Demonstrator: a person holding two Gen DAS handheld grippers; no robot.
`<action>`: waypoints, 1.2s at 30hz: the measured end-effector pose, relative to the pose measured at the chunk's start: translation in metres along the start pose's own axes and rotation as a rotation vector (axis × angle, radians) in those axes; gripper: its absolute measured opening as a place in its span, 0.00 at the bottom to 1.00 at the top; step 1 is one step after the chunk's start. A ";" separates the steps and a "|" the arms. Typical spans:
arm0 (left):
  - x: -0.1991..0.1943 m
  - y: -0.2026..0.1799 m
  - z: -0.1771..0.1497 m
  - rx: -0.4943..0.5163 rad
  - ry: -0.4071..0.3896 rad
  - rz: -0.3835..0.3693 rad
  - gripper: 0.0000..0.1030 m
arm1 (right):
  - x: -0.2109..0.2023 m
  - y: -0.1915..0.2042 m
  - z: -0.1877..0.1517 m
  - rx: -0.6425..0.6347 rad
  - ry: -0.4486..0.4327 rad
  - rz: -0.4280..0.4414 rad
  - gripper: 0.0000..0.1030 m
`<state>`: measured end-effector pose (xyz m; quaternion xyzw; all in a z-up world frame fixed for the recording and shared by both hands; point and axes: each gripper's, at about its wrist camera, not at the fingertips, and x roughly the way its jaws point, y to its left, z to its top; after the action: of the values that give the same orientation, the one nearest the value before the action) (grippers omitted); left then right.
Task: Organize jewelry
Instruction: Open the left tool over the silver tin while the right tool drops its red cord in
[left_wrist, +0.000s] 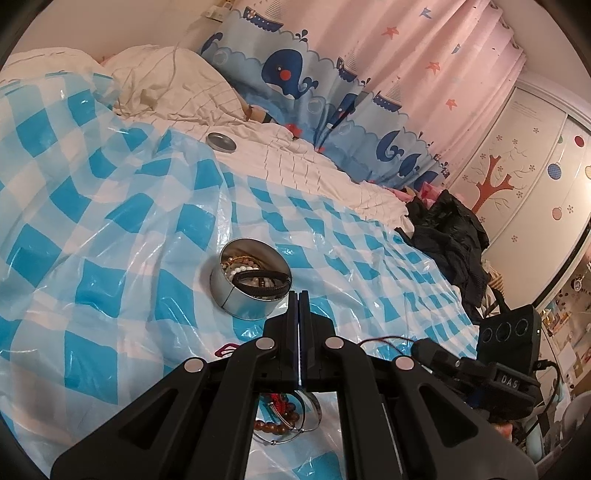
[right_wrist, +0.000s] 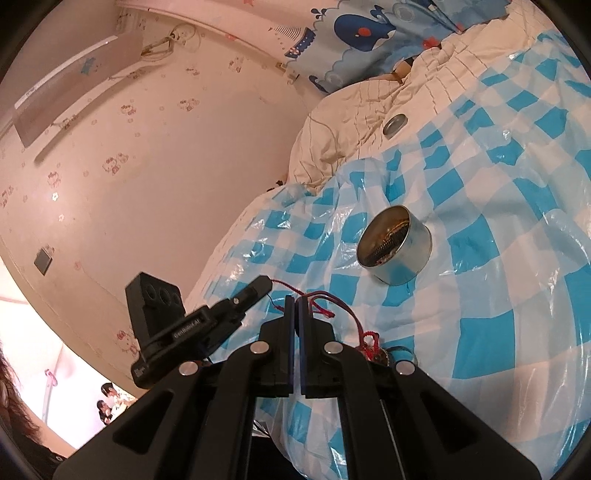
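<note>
Your left gripper is pinched together on nothing, just short of the tin of bracelets on the checked sheet; your right gripper clamps a red cord.

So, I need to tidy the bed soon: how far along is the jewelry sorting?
Partly done. The open round tin already holds several bracelets, including a black band and white beads. In hand: the right tongs are shut on a red cord. Left: brown beads and a thin bangle lie under the shut, empty left tongs; the lid sits apart on the quilt.
</note>
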<state>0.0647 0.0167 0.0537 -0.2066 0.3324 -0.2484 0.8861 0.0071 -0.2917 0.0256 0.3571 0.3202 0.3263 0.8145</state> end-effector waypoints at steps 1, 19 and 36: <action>-0.001 0.001 0.000 0.003 -0.001 -0.001 0.00 | -0.001 0.000 0.001 0.003 -0.003 0.002 0.02; 0.105 0.003 0.058 -0.052 0.082 0.001 0.01 | 0.035 -0.012 0.070 -0.018 -0.015 0.021 0.02; 0.043 0.045 0.049 -0.184 0.041 0.150 0.42 | 0.137 -0.035 0.060 -0.184 0.141 -0.333 0.04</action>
<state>0.1402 0.0375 0.0433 -0.2562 0.3865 -0.1539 0.8725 0.1430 -0.2286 -0.0093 0.1998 0.3998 0.2393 0.8619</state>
